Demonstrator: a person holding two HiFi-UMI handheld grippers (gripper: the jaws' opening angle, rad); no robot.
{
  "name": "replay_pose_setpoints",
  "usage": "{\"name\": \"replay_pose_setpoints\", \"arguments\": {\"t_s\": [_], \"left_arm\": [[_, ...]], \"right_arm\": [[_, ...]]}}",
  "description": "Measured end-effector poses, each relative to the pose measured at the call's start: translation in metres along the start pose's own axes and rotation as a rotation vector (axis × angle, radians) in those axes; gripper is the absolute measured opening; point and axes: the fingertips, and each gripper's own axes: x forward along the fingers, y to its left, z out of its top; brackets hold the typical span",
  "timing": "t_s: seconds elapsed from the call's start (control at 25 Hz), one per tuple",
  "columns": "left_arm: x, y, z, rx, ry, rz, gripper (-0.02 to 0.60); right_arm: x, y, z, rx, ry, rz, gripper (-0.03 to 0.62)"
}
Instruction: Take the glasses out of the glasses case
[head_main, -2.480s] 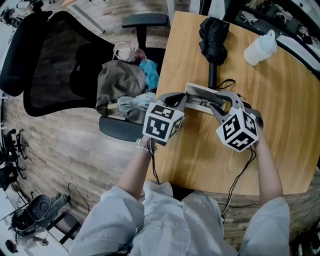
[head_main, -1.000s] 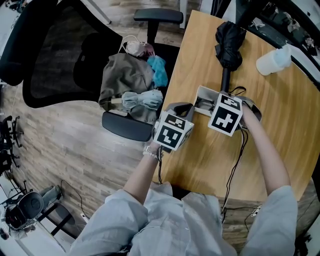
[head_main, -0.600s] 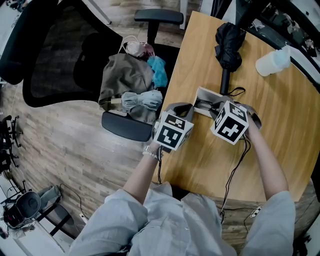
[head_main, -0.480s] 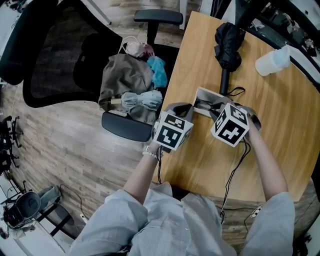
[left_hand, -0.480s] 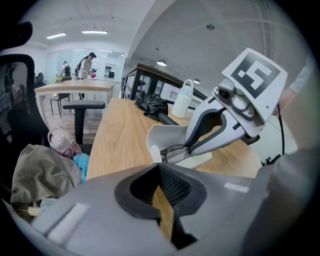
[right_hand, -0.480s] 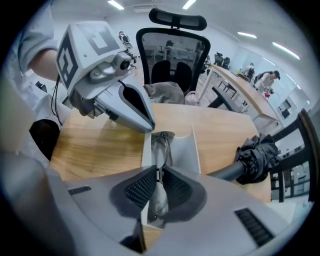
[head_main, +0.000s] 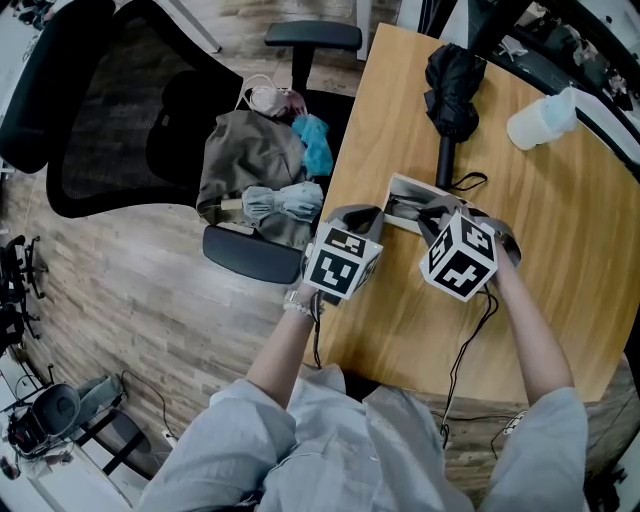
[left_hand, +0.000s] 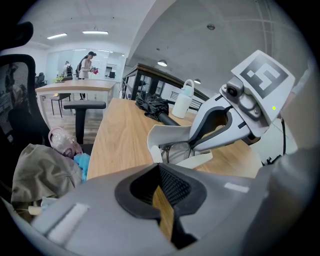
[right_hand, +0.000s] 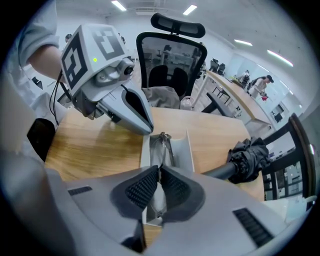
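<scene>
One white open glasses case (head_main: 400, 187) sits on the light wooden table (head_main: 560, 260), and everything turns on it. Two grippers are in play. The right hand-held gripper (right_hand: 159, 172) comes down steeply over the case, its jaws have just been closing, and now the pads pinch the one pair of thin dark-framed glasses (right_hand: 164, 145). That pair lies inside the case, running along its trough, not lifted out yet.

The left hand-held gripper (left_hand: 159, 169) waits at the case's near-left end, just beside it. Its jaws are closed together with nothing between them, only a sliver of table showing below the pads. From its own view the case stands just ahead, and the glasses show inside it, with the right gripper's finger reaching in from above.

Beyond the case, on its far side, lies one black folded umbrella (head_main: 450, 78), its handle end pointing at the case and close to it. One white plastic bottle (head_main: 538, 118) stands well apart, far right of the case. Off the table, left of the case, one black mesh office chair (head_main: 105, 120) carries a heap of cloth bags (head_main: 255, 165).
</scene>
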Motion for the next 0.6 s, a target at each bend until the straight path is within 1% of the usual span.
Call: {"name": "replay_pose_setpoints", "arguments": {"t_s": [0.44,0.6], "left_arm": [[0.0,0.001,0.001,-0.005,-0.012,0.01,0.005],[-0.001,0.001,0.0,-0.004,-0.002,0.011,0.005]], "right_arm": [[-0.016,-0.002,0.004,0.004,-0.025,-0.039,0.021],[-0.024,-0.001,0.004,0.009,-0.034,-0.045,0.021]]}}
